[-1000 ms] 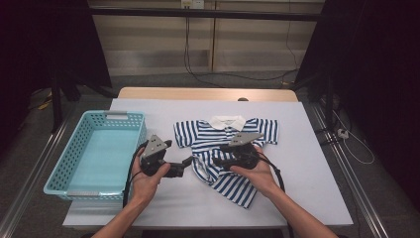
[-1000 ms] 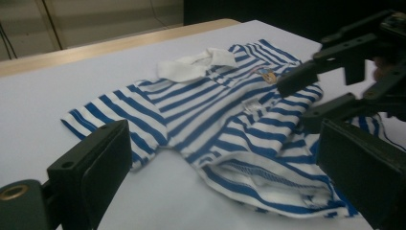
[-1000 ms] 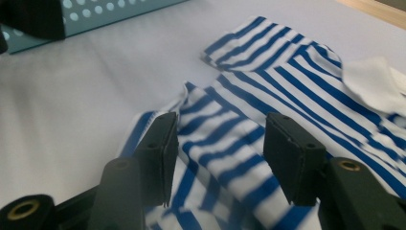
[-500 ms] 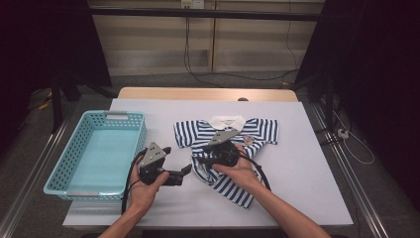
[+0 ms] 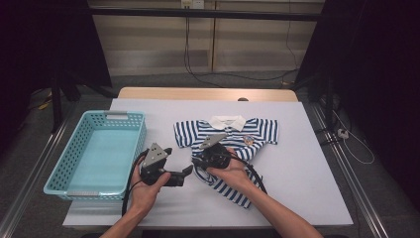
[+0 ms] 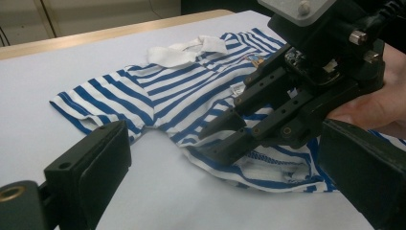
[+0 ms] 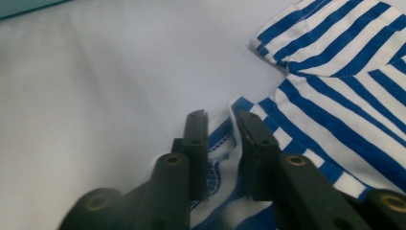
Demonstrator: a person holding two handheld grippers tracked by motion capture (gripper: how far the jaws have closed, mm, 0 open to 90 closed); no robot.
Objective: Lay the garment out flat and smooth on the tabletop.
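Striped shirt (image 5: 233, 144) lies flat mid surface (image 5: 307, 168), white collar toward the far edge, hem toward the near edge, just right of the teal basket (image 5: 69, 171) which sits at the left edge. Right tool (image 5: 198, 162) is on the shirt's left side seam, jaws just been closing, now narrow with a fold of blue-white fabric bunched between them; in the right tool's view the pads (image 7: 249, 139) press the cloth from both sides, so it holds the shirt edge. Left tool (image 5: 185, 173) hovers low over bare surface between basket and shirt, jaws wide, nothing between them, close to the right tool but apart. Open room: broad bare strip right of the shirt out to the right edge, a strip behind the collar, some along the near edge. Small colored badge (image 5: 247, 140) on the chest, too small to read
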